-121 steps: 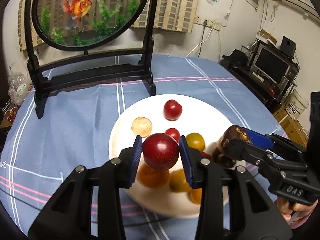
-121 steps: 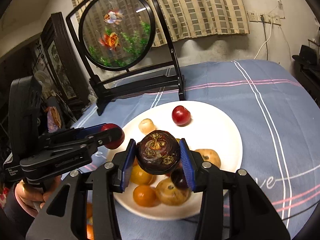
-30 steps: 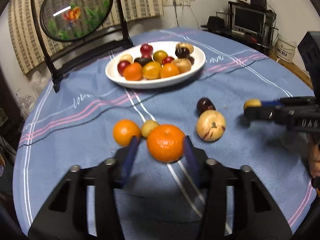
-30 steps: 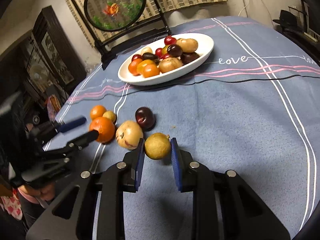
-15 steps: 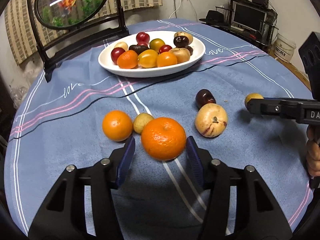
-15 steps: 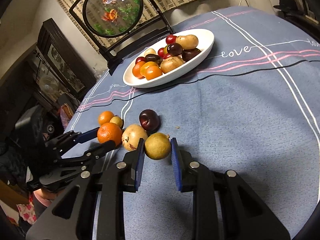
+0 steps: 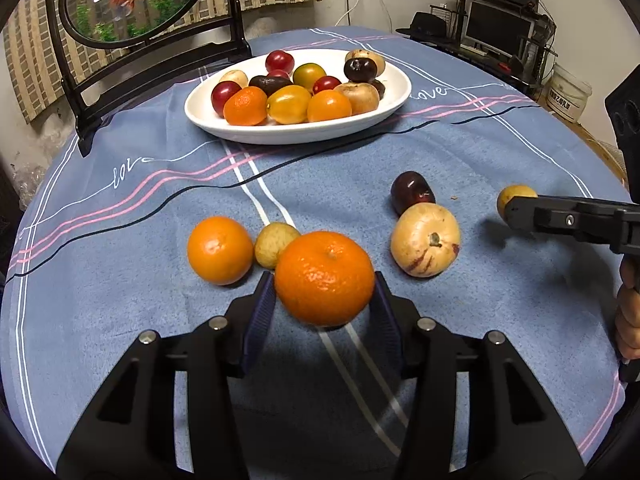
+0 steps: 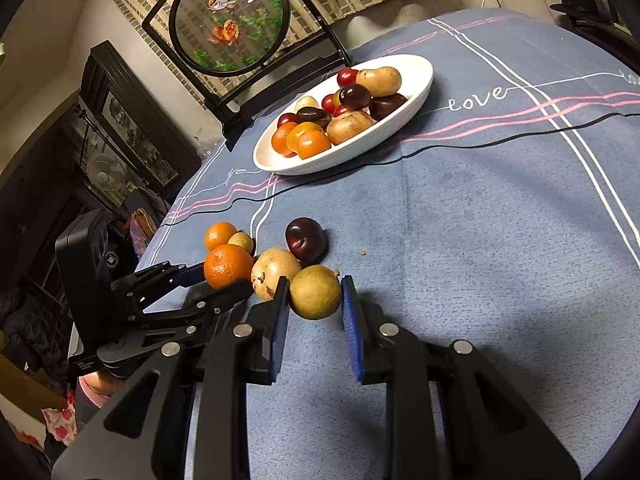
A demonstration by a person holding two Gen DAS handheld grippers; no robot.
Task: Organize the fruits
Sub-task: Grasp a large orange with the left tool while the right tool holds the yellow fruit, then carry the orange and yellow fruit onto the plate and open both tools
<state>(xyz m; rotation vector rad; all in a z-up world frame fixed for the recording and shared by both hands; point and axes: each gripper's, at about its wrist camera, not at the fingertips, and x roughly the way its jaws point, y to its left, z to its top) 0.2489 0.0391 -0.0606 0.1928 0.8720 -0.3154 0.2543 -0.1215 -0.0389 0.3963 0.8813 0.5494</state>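
Left gripper point(image 7: 325, 304) closing around a large orange point(image 7: 324, 278), blue pads at both its flanks; contact looks made on either side, though the fruit's bulge hides the pad faces, so a firm pinch only probably. Underside of that orange lost in its own shadow, so lifted or resting on the blue tablecloth point(image 7: 460, 152) cannot be told. Just behind it, partly covered: a small tan fruit point(image 7: 274, 244), beside a smaller orange point(image 7: 219, 250).

Right gripper point(image 8: 314, 300) clamped on a yellow-brown round fruit point(image 8: 315, 291), pads pressed to its sides. In the left wrist view only a sliver of that fruit shows past the dark finger. A person's hand point(image 7: 628, 320) cut off at the frame's right edge.

Pale streaked fruit point(image 7: 425, 240) loose on the cloth, touching a dark red plum point(image 7: 412, 193) behind it.

White plate point(image 7: 396, 98) farther back, heaped with oranges, red, dark and tan fruits; several buried behind others. Round goldfish screen point(image 8: 229, 20) on a black stand beyond, top cropped in the left view.
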